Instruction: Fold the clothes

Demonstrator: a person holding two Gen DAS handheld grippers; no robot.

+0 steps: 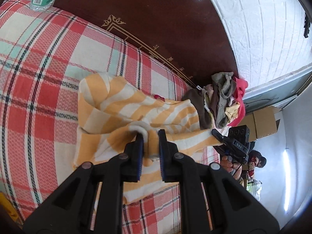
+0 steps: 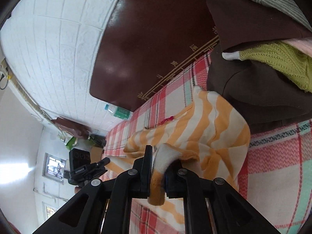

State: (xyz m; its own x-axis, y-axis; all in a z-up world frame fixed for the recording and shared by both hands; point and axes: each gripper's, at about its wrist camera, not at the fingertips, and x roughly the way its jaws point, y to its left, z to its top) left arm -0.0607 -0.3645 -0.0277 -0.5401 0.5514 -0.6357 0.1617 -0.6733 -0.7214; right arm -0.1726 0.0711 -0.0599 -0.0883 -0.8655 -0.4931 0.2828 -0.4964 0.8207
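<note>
Both grippers pinch the same orange-and-white striped garment [image 1: 124, 105]. The left gripper [image 1: 150, 136] clamps a bunched edge between narrow jaws; the right gripper [image 2: 159, 159] grips a folded cuff-like end. Both point down at a slant over the plaid bedsheet [image 1: 39, 89], where the garment lies rumpled. The left view alone shows a person's hand [image 1: 229, 162] — and a pile of clothes [image 1: 224, 101] against the dark headboard [image 1: 156, 19]; the right view shows a bottle [image 2: 117, 112].
</note>
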